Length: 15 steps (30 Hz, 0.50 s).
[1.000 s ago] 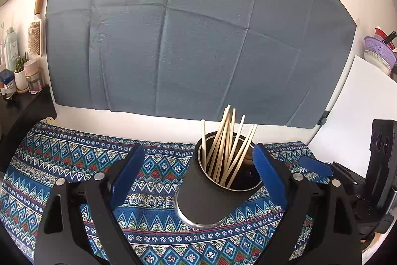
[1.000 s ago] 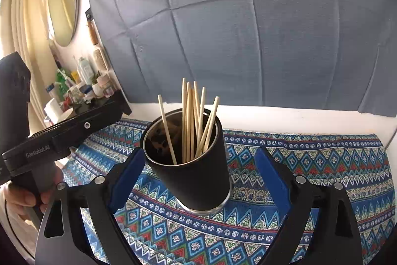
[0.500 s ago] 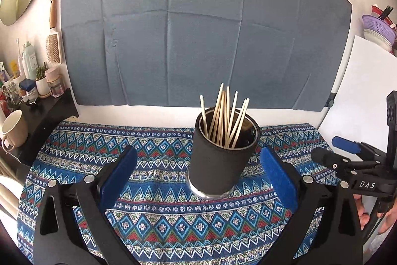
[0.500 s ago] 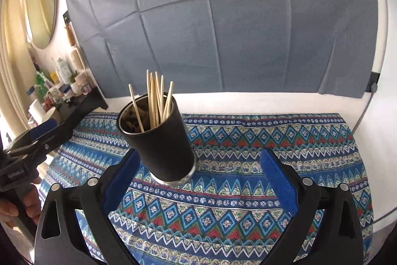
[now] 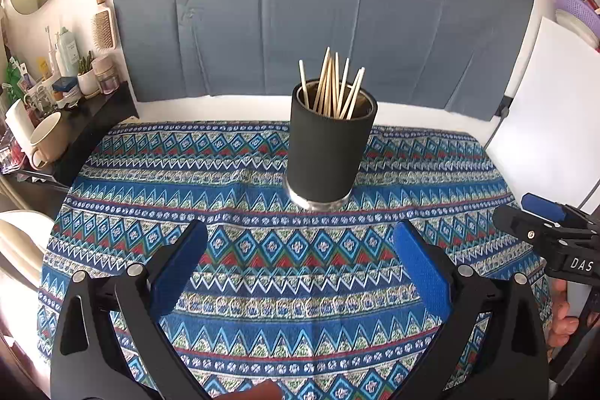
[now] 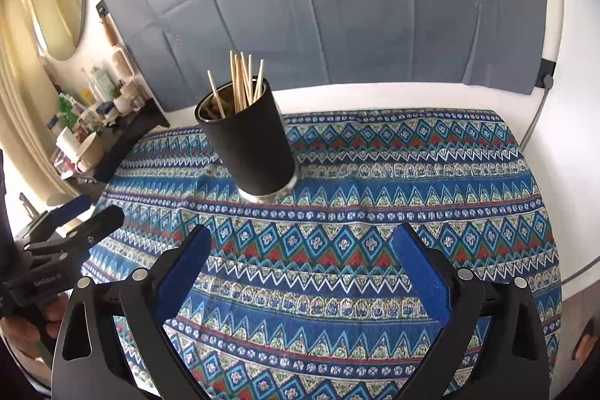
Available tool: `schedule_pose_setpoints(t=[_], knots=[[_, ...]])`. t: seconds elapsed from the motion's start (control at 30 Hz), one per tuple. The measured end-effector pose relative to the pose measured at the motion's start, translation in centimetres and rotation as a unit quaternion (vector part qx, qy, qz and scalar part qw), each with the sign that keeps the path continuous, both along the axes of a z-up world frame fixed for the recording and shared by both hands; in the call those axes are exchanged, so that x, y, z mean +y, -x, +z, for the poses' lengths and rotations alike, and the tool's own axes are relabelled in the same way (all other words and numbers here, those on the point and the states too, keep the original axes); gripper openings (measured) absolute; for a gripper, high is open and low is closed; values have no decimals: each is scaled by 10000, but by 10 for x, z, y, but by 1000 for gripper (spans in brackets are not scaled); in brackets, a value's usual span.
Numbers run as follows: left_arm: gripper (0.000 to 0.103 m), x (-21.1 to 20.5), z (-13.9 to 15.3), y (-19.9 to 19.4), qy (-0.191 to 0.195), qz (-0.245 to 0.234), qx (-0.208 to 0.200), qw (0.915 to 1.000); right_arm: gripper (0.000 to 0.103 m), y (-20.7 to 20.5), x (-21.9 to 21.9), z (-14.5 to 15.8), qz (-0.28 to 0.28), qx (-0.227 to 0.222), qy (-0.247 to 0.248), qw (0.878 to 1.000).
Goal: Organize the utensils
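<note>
While we look along both tools, we see the grey backdrop (image 5: 318, 10) hanging behind the bench (image 5: 412, 111), which is covered by a blue patterned cloth (image 5: 262, 268). At its left edge sits a dark shelf (image 5: 97, 122) crowded with bottles and a cream mug (image 5: 47, 141). On the cloth, toward its rear middle, we find the black holder (image 5: 326, 152) standing upright, and the chopsticks (image 5: 333, 89) lean inside it, tips fanned above the rim. Our left gripper (image 5: 300, 257) hovers in front of the holder, well apart from it, fingers (image 5: 422, 272) spread wide with nothing between them. Our right gripper (image 6: 300, 259) hangs likewise over the cloth, its fingers (image 6: 420, 276) parted and bare, the holder (image 6: 251, 145) ahead and to its left.
</note>
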<state>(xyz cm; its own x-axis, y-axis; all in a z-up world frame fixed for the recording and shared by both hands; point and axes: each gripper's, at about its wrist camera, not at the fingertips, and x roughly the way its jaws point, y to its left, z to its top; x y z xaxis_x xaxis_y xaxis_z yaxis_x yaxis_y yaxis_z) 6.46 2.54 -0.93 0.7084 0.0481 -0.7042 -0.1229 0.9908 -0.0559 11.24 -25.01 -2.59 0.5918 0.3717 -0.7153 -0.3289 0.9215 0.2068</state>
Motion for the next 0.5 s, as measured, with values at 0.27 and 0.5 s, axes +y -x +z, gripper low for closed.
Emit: schedule_pose_setpoints(t=[0.27,0.5], knots=[[97,-7,9,29,123,119,304,9994,94,38,-6,10,27,15,82,10000],[97,-15,35,42,-54,-67,182,9998,94,66,-15,20,-172,57,88,9998]])
